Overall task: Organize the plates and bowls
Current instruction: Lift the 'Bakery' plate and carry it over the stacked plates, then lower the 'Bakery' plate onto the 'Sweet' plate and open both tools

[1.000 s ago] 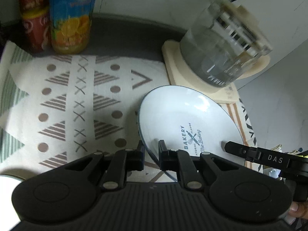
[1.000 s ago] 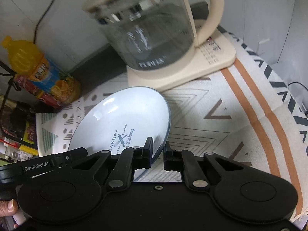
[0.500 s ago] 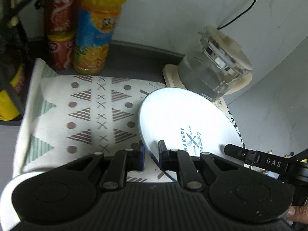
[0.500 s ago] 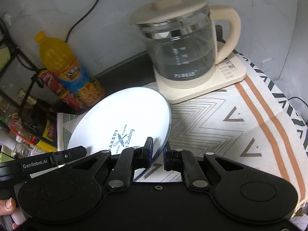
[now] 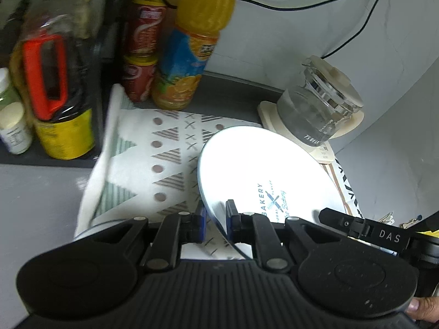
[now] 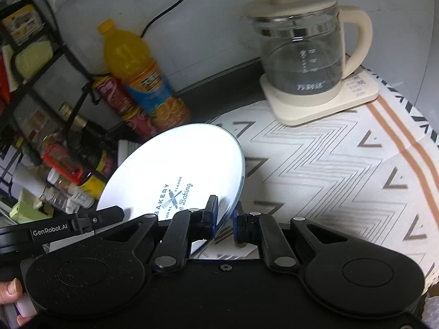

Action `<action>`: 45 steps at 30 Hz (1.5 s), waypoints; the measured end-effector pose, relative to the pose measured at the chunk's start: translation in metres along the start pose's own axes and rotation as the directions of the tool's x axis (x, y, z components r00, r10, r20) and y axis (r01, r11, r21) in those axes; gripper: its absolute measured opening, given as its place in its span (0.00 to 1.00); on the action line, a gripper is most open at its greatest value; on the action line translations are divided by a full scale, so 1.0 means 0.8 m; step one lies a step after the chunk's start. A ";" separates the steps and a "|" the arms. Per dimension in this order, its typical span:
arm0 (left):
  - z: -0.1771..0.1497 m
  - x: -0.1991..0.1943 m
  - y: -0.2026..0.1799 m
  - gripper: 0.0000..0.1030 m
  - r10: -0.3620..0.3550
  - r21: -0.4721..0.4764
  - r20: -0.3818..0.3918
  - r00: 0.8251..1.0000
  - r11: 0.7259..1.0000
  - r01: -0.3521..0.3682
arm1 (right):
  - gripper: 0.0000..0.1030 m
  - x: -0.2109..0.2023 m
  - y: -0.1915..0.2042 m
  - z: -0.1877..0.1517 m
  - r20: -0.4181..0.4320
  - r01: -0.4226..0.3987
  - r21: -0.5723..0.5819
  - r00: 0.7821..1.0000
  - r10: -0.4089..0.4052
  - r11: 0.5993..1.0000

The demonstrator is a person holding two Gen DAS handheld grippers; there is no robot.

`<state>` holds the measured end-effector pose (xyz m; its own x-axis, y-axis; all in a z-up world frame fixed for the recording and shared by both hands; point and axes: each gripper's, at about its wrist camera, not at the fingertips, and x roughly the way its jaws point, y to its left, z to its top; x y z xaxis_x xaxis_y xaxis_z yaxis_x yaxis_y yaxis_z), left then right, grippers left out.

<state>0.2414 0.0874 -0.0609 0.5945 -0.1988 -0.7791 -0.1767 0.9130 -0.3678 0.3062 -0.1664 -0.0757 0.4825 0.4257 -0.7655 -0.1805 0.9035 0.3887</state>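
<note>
A white plate (image 5: 263,164) with blue "BAKERY" print hangs tilted above the patterned table mat (image 5: 170,148), held by both grippers at opposite rims. My left gripper (image 5: 216,219) is shut on the plate's near left rim, which sits between the blue pads. In the right wrist view the same plate (image 6: 175,170) fills the lower left. My right gripper (image 6: 225,215) is shut on its right rim. Each view shows the other gripper's black bar at the plate's far side. A pale dish rim (image 5: 90,227) peeks out left of the left gripper body.
A glass kettle (image 6: 304,63) on a cream base stands at the back right of the mat. An orange juice bottle (image 6: 140,76) and red cans (image 5: 140,54) stand by the back wall. A black rack (image 6: 30,82) with bottles and jars is at the left.
Both grippers have risen and drawn back with the plate held between them. The kettle and bottles look farther off, and the rack at the left has come into view.
</note>
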 end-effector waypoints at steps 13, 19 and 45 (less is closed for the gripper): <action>-0.042 -0.039 0.056 0.12 0.017 -0.048 -0.002 1.000 0.999 -0.018 | 0.11 -0.001 0.047 -0.054 -0.031 -0.015 -0.053 0.999 0.013 0.998; -0.063 -0.050 0.082 0.12 0.037 -0.077 -0.002 0.999 0.996 -0.037 | 0.11 0.005 0.068 -0.081 -0.063 -0.024 -0.081 0.998 0.019 0.996; -0.136 -0.037 0.142 0.12 0.083 -0.154 -0.134 0.988 0.983 -0.103 | 0.12 0.038 0.108 -0.143 -0.186 0.008 -0.198 0.982 -0.045 0.980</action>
<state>0.1183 0.1586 -0.1346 0.4678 -0.1685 -0.8676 -0.3554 0.8629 -0.3592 0.2077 -0.0698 -0.1244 0.3225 0.3862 -0.8642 -0.3432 0.8986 0.2735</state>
